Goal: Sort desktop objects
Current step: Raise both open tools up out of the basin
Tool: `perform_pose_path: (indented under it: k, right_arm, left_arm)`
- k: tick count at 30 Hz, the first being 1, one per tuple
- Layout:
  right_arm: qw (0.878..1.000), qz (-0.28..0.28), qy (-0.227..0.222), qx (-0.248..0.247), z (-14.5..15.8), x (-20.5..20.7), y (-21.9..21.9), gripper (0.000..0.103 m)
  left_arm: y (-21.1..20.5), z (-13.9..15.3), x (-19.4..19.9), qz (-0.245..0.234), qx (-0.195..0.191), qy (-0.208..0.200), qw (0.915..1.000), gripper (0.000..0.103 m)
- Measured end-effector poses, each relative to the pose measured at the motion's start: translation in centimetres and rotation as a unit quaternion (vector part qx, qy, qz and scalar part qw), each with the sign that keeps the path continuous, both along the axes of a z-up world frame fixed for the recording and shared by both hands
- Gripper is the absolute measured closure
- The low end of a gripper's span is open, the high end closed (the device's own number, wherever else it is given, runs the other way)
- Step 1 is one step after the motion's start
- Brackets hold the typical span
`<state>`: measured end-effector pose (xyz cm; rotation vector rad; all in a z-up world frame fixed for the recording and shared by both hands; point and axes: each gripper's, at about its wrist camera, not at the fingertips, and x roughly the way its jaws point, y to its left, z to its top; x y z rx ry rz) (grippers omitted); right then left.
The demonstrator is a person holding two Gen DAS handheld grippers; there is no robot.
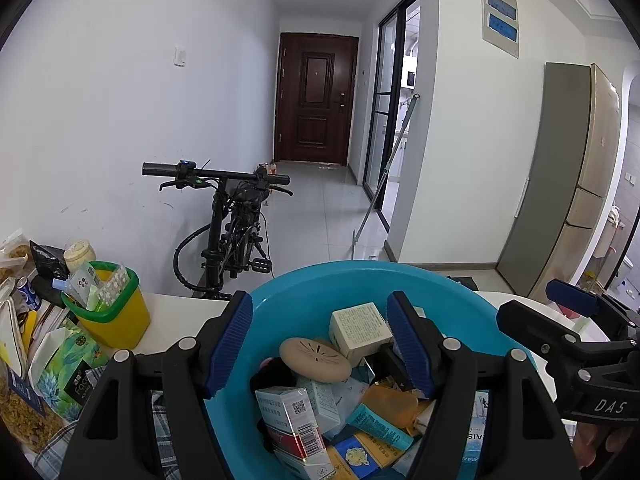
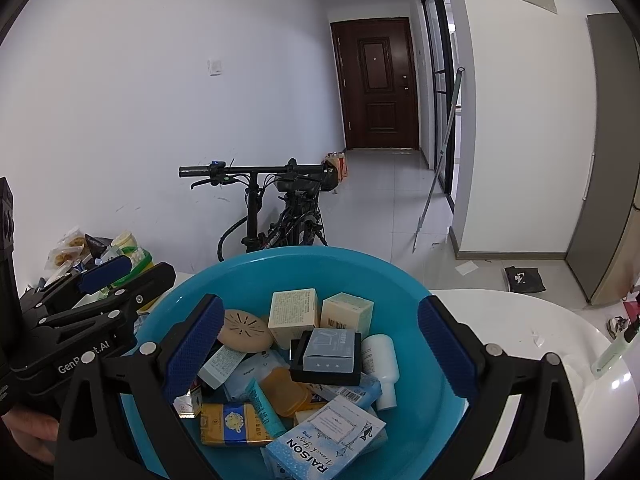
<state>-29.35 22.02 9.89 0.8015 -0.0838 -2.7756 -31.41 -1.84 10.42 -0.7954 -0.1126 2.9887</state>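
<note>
Blue basin (image 2: 400,280) heaped with small boxes on a white table (image 2: 520,320), left gripper (image 1: 324,340) and right gripper (image 2: 320,354) poised above it, fingers of both spread, pinching nothing

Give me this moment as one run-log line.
stage: before first pick | left gripper: open, empty, over blue basin | right gripper: open, empty, over basin | basin: full of small boxes

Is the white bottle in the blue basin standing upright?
No, the white bottle lies on its side among boxes in the blue basin.
</note>
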Motion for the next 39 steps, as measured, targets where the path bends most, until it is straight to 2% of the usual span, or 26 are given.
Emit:
perform_pose_path:
  k: [4, 5, 7, 8, 13, 15, 16, 20, 25, 36, 39]
  right_arm:
    - [1.000, -0.006, 0.015, -0.008, 0.5, 0.3, 0.4, 0.006]
    - [1.000, -0.008, 0.023, -0.008, 0.7, 0.5, 0.4, 0.006]
    - [0.999, -0.011, 0.036, -0.005, 1.1, 0.8, 0.5, 0.005]
    - [0.999, -0.013, 0.045, -0.003, 1.3, 1.0, 0.6, 0.000]
    - [0.996, -0.028, 0.082, -0.002, 2.4, 1.9, 1.0, 0.000]
    - [0.996, -0.028, 0.090, -0.007, 2.6, 2.1, 1.2, 0.000]
    - [0.995, -0.028, 0.092, -0.009, 2.8, 2.1, 1.3, 0.000]
    - [0.995, -0.029, 0.100, -0.010, 3.0, 2.3, 1.5, 0.000]
    - [0.994, -0.034, 0.103, 0.006, 3.0, 2.4, 1.3, 0.000]
    - [0.994, -0.031, 0.108, -0.015, 4.1, 3.8, 1.6, 0.000]
    - [0.994, -0.027, 0.109, -0.007, 4.4, 4.4, 1.3, 0.000]
  left_arm:
    - [0.5, 0.3, 0.7, -0.004, -0.003, 0.017, 0.9998, 0.029]
    - [0.6, 0.6, 1.0, -0.003, -0.005, 0.028, 0.9996, 0.021]
    - [0.6, 0.9, 1.5, 0.000, -0.007, 0.047, 0.9989, 0.016]
    - [0.5, 1.1, 1.7, 0.003, -0.006, 0.059, 0.9982, 0.016]
    - [0.1, 2.1, 3.0, 0.008, 0.001, 0.098, 0.9951, 0.013]
    - [-0.1, 2.4, 3.4, 0.011, 0.005, 0.111, 0.9938, 0.008]
    - [-0.1, 2.6, 3.5, 0.013, 0.005, 0.115, 0.9932, 0.000]
    - [0.1, 3.0, 4.1, 0.026, -0.011, 0.132, 0.9908, 0.000]
    - [0.3, 3.1, 4.3, 0.019, -0.012, 0.129, 0.9913, 0.000]
    - [0.3, 3.4, 5.0, 0.017, -0.014, 0.118, 0.9928, 0.000]
    - [0.6, 3.6, 5.6, 0.011, -0.025, 0.108, 0.9938, 0.000]
